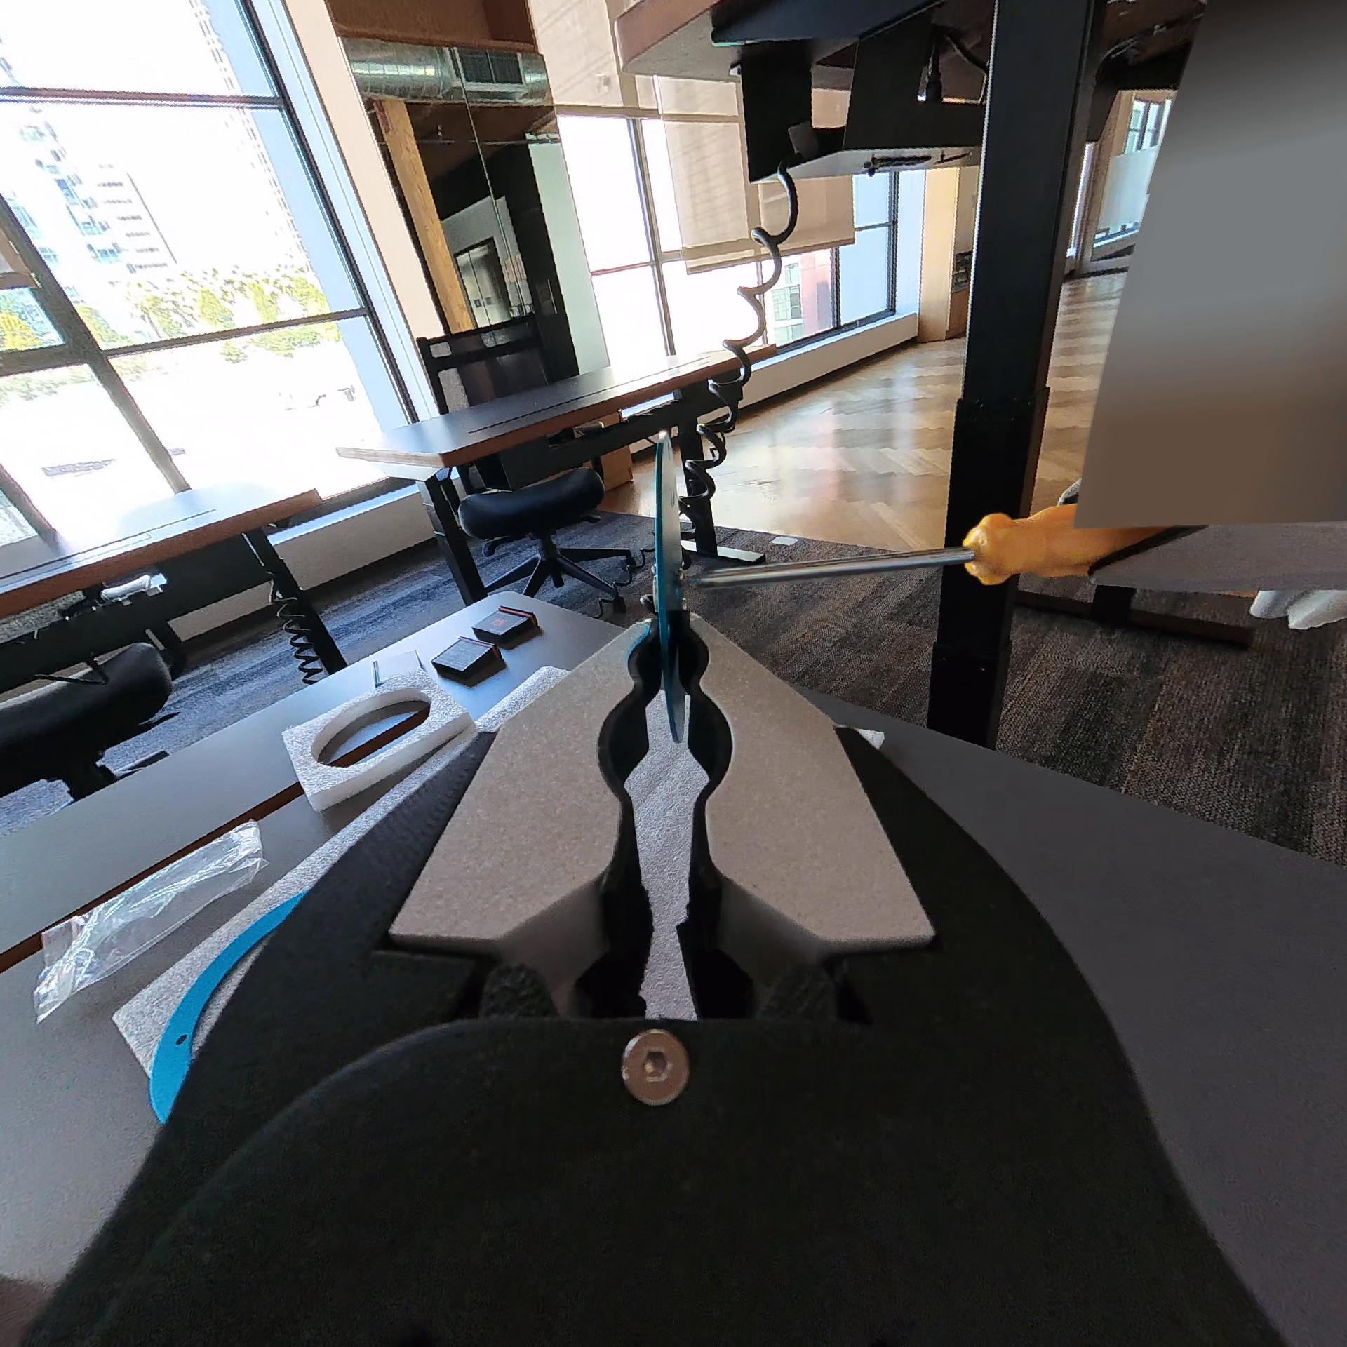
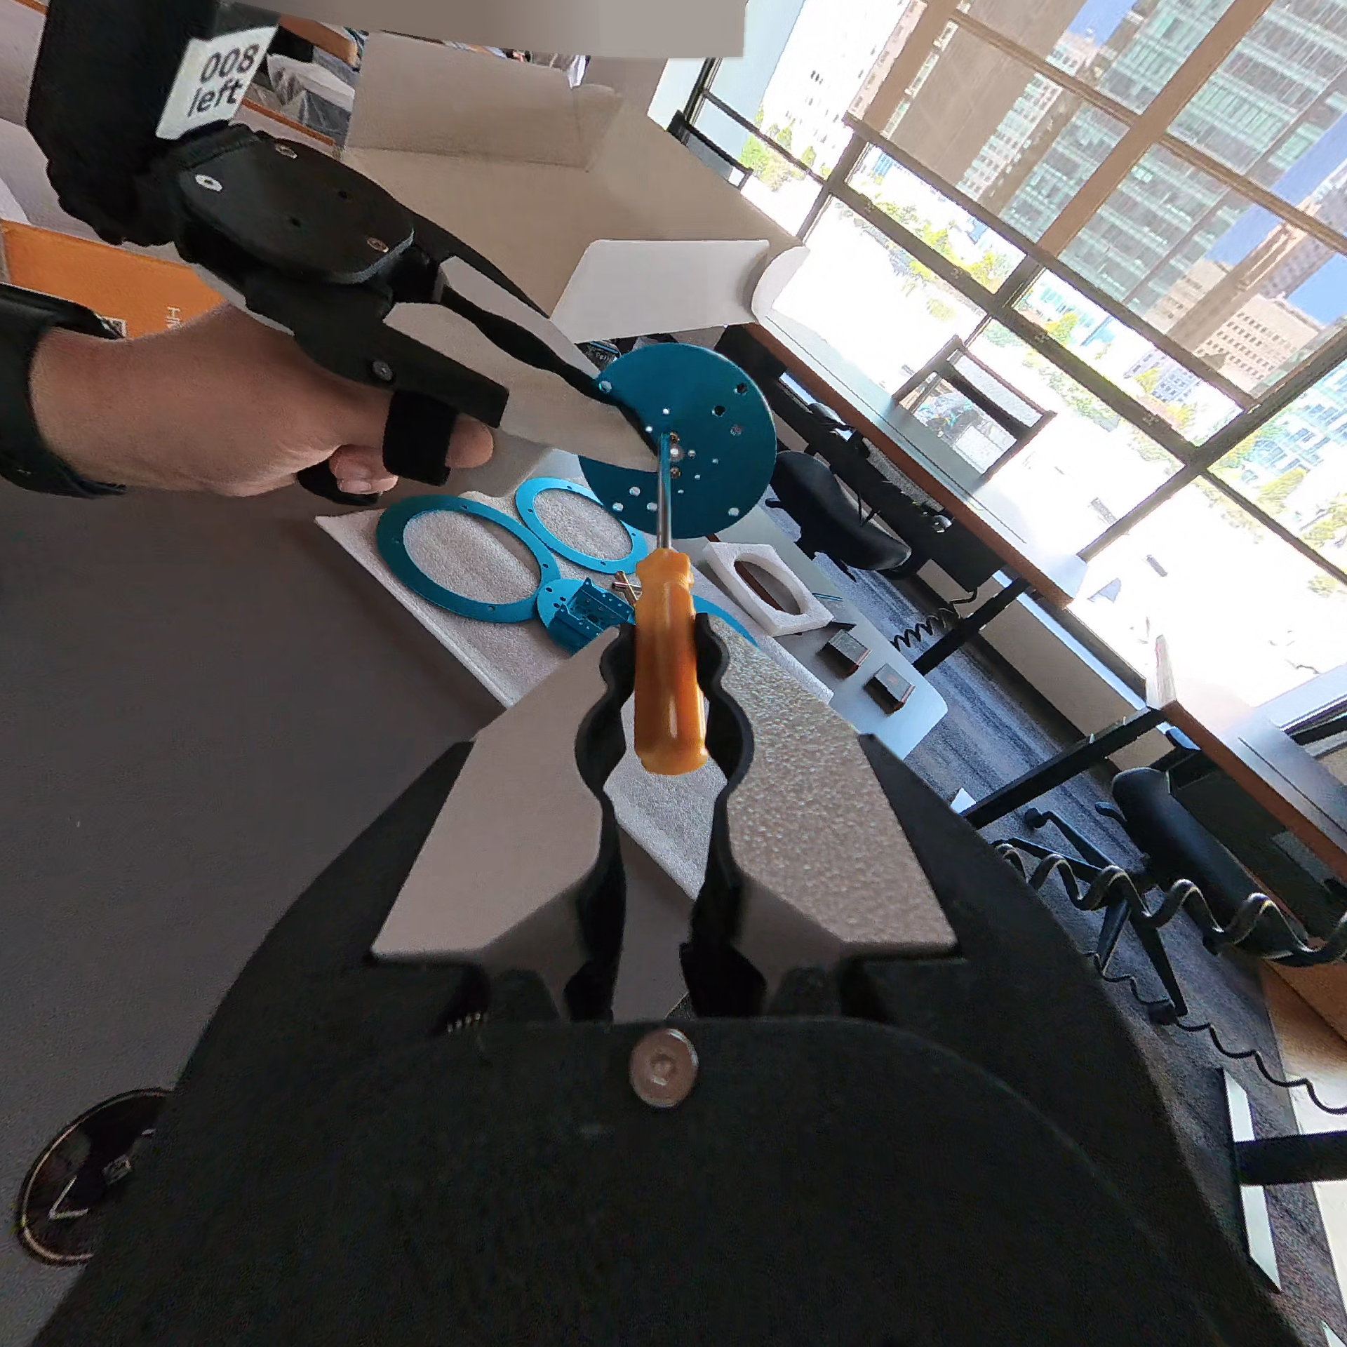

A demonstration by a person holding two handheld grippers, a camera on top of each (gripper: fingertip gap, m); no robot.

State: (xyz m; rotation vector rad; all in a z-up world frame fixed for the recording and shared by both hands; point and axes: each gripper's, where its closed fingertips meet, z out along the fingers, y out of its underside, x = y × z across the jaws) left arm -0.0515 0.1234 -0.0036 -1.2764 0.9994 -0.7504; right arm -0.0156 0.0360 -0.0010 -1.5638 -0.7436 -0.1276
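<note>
My left gripper (image 1: 667,641) is shut on the edge of a blue round metal plate with holes (image 1: 668,554), held upright and edge-on above the desk. The plate shows face-on in the right wrist view (image 2: 700,444), with the left gripper (image 2: 619,423) gripping its left side. My right gripper (image 2: 667,641) is shut on the orange handle of a screwdriver (image 2: 667,670). The screwdriver's steel shaft (image 1: 824,567) comes in from the right, and its tip touches a screw near the plate's middle (image 2: 674,453).
Two blue rings (image 2: 466,557) and a small blue bracket part (image 2: 583,608) lie on a white foam sheet (image 2: 510,656) on the grey desk (image 2: 182,656). A white foam block with a cut-out (image 1: 379,736), two small black boxes (image 1: 485,641) and a clear plastic bag (image 1: 146,918) lie nearby. A black post (image 1: 998,364) stands at right. Left tips to right tips: about 10 centimeters.
</note>
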